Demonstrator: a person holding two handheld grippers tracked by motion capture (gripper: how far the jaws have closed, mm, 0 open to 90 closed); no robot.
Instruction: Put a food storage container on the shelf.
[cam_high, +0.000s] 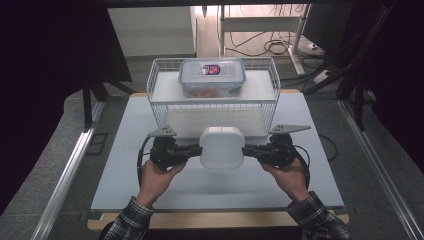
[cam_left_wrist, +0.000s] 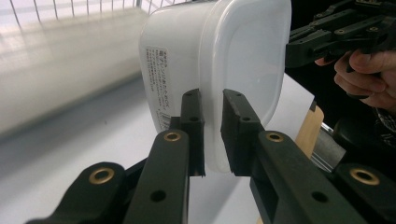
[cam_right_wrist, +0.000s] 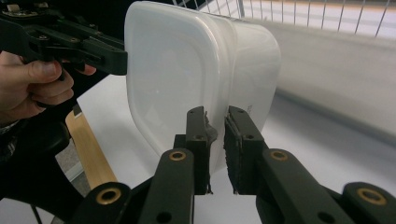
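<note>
Left hand-held gripper: left of centre in the high view, clamped on the left rim of the white box; in its own view both jaws pinch the rim at lower centre.
Right hand-held gripper: right of centre in the high view, clamped on the box's right rim; in its own view the jaws close on the rim at lower centre.
White box: centre of the high view, held between the two grippers above the bench, just in front of the rack.
Rack: white wire, upper centre, at the far side of the bench.
Clear box: on the rack's top shelf, lid on.
</note>
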